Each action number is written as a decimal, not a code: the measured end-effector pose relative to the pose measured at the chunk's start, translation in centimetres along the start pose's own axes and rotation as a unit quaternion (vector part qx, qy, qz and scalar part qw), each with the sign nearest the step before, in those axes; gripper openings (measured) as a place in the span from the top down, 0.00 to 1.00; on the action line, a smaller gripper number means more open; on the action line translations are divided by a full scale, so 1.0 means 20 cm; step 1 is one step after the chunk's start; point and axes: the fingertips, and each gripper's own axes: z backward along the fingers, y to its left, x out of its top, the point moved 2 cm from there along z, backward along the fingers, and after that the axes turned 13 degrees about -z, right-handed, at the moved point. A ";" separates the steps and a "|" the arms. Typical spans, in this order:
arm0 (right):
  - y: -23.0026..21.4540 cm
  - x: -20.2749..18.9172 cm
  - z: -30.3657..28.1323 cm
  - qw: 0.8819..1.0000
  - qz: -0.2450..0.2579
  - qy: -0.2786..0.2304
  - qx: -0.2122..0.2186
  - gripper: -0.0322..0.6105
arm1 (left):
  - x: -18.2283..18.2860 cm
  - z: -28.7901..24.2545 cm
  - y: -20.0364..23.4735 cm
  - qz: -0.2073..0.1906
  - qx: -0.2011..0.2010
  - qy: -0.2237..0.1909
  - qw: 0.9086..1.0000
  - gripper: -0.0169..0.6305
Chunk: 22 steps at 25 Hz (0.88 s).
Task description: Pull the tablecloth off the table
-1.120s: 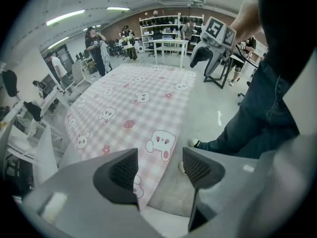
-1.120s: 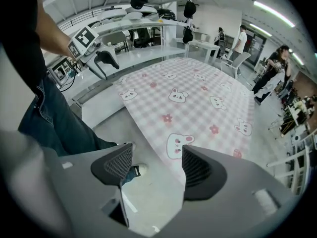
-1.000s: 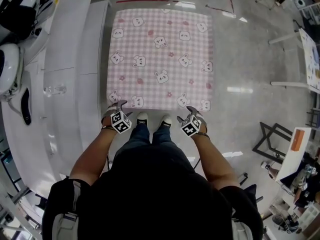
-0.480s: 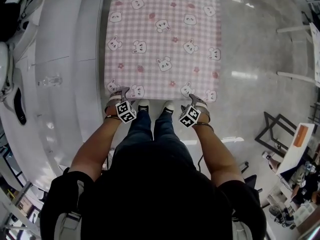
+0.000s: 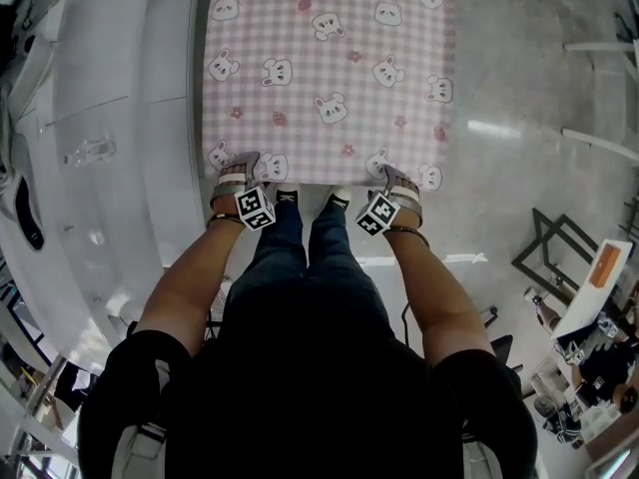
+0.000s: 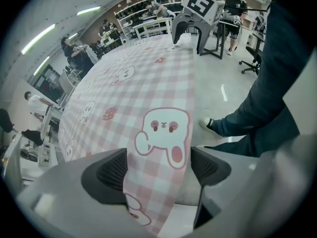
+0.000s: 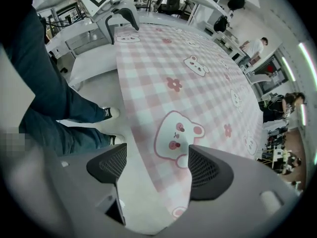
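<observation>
A pink checked tablecloth (image 5: 329, 68) printed with bears covers the table in front of me. My left gripper (image 5: 235, 161) points steeply down at its near left corner and my right gripper (image 5: 397, 176) at its near right corner. In the left gripper view the jaws (image 6: 158, 168) stand wide with the cloth's (image 6: 148, 83) hanging edge between the pads, not pinched. In the right gripper view the jaws (image 7: 156, 165) have just been opening. The cloth's (image 7: 188, 73) edge lies between them, beside the right-hand pad (image 7: 205, 170), unpinched. Each gripper view shows the other gripper at the far corner.
A long white counter (image 5: 120, 168) runs along the left, with a clear bottle (image 5: 90, 151) on it. My legs and shoes (image 5: 300, 228) stand against the table's near edge. A black folding frame (image 5: 559, 252) stands on the floor at right. People sit at desks behind (image 6: 74, 53).
Both grippers have sunk onto the cloth's near corners, so their tips now straddle its edge. The table has drawn nearer in the head view.
</observation>
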 end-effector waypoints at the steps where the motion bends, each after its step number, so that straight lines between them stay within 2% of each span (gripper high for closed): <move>1: 0.00 0.00 -0.01 1.000 0.003 0.002 -0.004 0.32 | 0.01 -0.01 0.00 -0.002 0.000 0.000 1.000 0.38; 5: -0.01 0.01 -0.02 1.000 0.003 0.004 -0.021 0.33 | 0.03 -0.03 0.01 0.000 -0.004 -0.005 1.000 0.38; 11: -0.05 0.00 -0.02 0.999 0.017 0.003 -0.047 0.40 | 0.06 -0.03 0.02 -0.005 -0.008 -0.010 1.000 0.38; 19: -0.06 0.01 -0.02 0.999 0.027 0.001 -0.044 0.43 | 0.08 0.00 0.02 0.003 -0.023 -0.026 0.999 0.47; 22: -0.06 0.02 0.00 0.999 0.034 -0.005 -0.033 0.48 | 0.08 0.01 0.03 0.008 -0.030 -0.031 0.999 0.52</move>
